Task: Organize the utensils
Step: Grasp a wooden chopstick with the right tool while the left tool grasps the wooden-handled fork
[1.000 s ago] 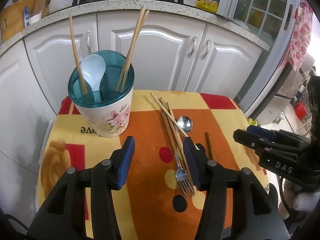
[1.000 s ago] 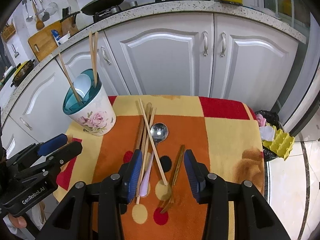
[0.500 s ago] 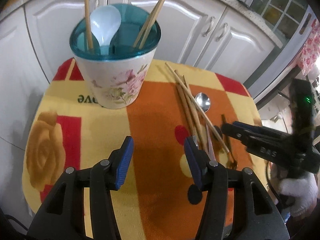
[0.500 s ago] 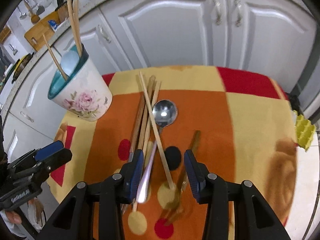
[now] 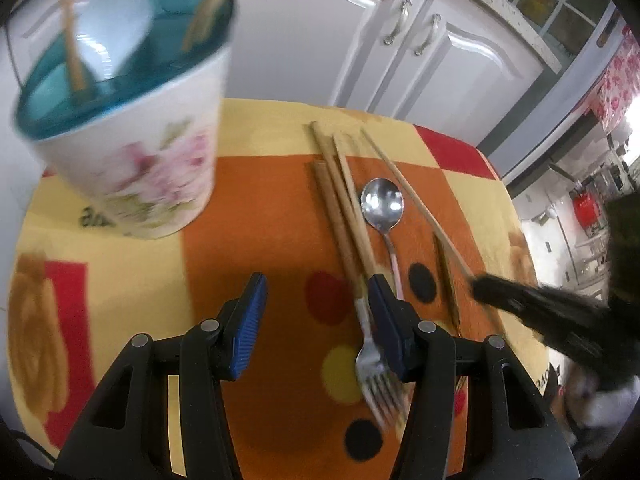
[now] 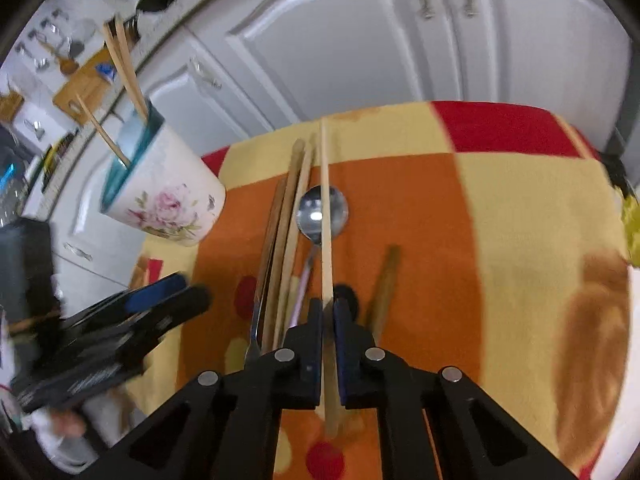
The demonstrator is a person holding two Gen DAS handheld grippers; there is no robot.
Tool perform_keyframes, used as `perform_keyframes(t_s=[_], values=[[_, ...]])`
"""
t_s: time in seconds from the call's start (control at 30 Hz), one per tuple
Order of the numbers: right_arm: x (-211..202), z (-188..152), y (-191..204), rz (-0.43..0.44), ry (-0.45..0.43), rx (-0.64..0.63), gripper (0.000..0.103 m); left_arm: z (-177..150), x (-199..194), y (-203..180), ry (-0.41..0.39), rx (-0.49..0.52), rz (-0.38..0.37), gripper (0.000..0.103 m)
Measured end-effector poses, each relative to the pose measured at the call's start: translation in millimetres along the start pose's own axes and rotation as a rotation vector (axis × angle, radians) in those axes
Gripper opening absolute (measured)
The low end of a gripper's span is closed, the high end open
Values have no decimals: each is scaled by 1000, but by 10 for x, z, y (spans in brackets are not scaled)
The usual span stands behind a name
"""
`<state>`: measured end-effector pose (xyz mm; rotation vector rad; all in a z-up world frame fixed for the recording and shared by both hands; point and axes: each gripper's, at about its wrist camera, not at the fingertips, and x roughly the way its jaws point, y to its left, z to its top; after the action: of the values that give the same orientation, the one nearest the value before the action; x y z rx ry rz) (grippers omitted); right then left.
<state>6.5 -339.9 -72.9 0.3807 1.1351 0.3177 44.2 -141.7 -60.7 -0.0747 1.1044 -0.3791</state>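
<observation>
Orange, yellow and red patchwork cloth (image 5: pixel 280 208) with black, red and yellow dots. White holder (image 5: pixel 140 160) with pink roses, green leaves, teal insert. Pale wooden chopstick (image 6: pixel 326 216); shiny silver spoon (image 5: pixel 382 202), pinkish handle. Silver fork (image 5: pixel 376 376). Blue pads (image 5: pixel 246 332) on black frames. White cabinets (image 6: pixel 360 40).

My right gripper (image 6: pixel 328 312) sits low, jaws pinched nearly together on a chopstick (image 6: pixel 326 216); my left gripper (image 5: pixel 316 304) hovers level, jaws spread wide, holding nothing.

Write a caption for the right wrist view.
Right gripper shut on a pale chopstick lying across the metal spoon.
</observation>
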Motion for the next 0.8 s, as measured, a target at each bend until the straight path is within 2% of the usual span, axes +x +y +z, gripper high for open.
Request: perform_keyframes(t_s=[0.07,0.13,0.2,0.23,0.33,0.4,0.47,0.53,0.8], values=[[-140,-103,-92,-15,-5,25,5,49,119,-31,22,1,-8,51],[-258,-219,-192,-23,2,47,5,88,228,-46,36,1,-8,46],[-325,-345,-268,-22,19,68,5,113,313,-72,57,14,-15,36],[-327,-418,-290,-23,34,75,5,121,320,-78,49,17,-18,35],[-228,-588,-322,-9,117,85,5,170,360,-103,57,23,-14,17],[-154,-623,-336,-19,142,91,8,193,391,-100,66,20,-30,12],[-160,-582,-330,-18,123,97,17,194,392,-117,65,34,-32,10],[-202,-509,-325,-24,101,98,21,179,373,-103,73,34,-34,9],[-189,-62,-297,-60,20,87,21,37,100,171,108,-6,-81,6]])
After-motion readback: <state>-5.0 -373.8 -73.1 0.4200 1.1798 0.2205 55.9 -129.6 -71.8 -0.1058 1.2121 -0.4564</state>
